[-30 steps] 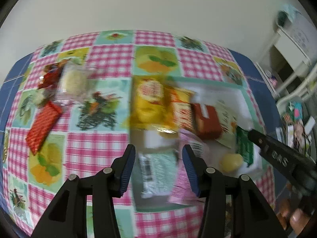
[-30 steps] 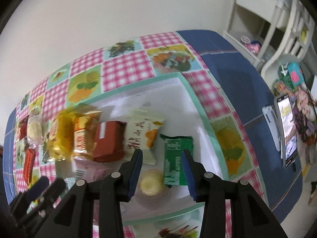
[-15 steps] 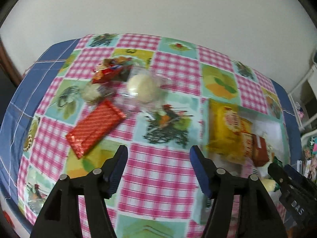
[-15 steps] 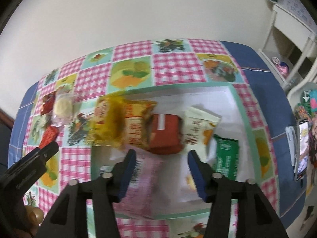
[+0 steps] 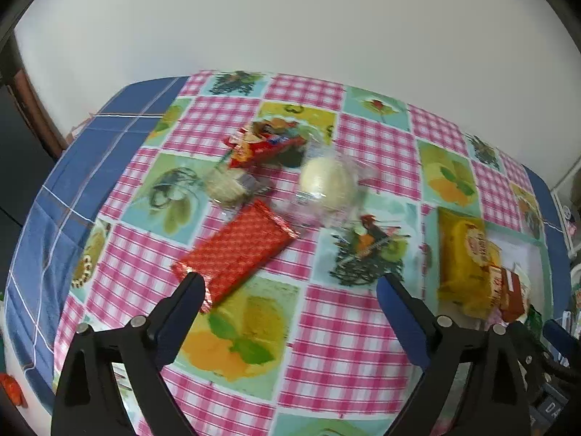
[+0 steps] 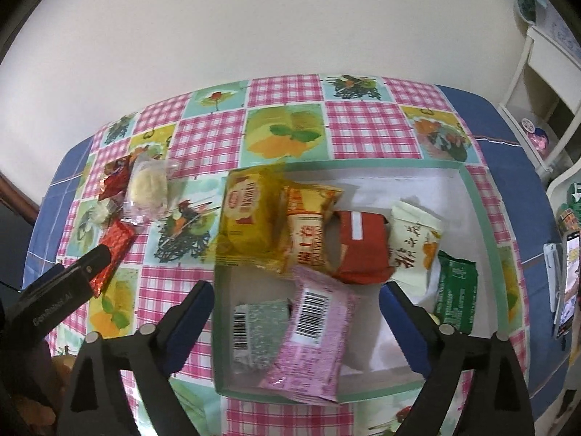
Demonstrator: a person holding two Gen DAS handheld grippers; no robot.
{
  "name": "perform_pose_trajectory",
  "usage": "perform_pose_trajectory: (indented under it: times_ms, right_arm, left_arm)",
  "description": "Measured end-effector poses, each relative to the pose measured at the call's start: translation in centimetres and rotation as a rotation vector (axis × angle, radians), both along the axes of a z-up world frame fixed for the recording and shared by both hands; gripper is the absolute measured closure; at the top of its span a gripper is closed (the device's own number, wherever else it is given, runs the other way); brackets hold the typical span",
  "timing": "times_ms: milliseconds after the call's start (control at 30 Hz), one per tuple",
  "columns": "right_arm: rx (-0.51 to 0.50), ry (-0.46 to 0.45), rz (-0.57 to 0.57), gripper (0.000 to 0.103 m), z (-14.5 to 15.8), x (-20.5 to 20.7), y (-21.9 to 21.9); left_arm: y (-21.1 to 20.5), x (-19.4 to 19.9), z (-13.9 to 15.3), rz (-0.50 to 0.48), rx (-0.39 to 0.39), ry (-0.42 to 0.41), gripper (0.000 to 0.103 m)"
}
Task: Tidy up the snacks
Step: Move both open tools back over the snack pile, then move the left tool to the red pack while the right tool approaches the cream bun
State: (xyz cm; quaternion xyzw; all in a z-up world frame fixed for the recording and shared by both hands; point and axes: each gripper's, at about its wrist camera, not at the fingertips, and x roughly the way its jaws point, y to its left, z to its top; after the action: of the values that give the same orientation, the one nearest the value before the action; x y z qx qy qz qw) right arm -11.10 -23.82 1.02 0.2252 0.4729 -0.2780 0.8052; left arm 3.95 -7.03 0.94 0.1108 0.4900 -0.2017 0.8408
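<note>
Each gripper has two black plastic arms with round silver rivets and blue pads on the inner faces of its fingers: the left gripper, the right gripper. Seen from the right wrist, the left gripper's black body carries small, hard-to-read white lettering

Left gripper and right gripper angle steeply downward, jaws just spread wide, nothing between either pair.
</note>
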Motion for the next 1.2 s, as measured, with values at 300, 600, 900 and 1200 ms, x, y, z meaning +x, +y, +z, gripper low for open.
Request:
perform_pose_trajectory:
  times_ms: [300, 600, 900, 1200]
  right_arm:
    - [0.002, -0.007, 0.031, 0.000, 0.1, 1.9, 2.0]
    - [0.002, -0.003, 0.081, 0.000, -0.2, 4.1, 4.5]
    - [0.006, 0.006, 0.132, 0.000, -0.7, 6.1, 7.0]
    - [0.023, 0.027, 0.183, 0.000, -1.9, 8.2, 9.2]
  left_arm:
    - [1.9, 1.6, -0.4, 0.046, 0.008, 0.006, 0.005]
    - [4.4, 3.3, -0.6, 0.100, 0.004, 0.019, 0.005]
    - [6.7, 4.9, -0.9, 0.145, 0.001, 0.031, 0.005]
    - [8.4, 6.2, -1.3, 0.181, 0.002, 0.043, 0.005]
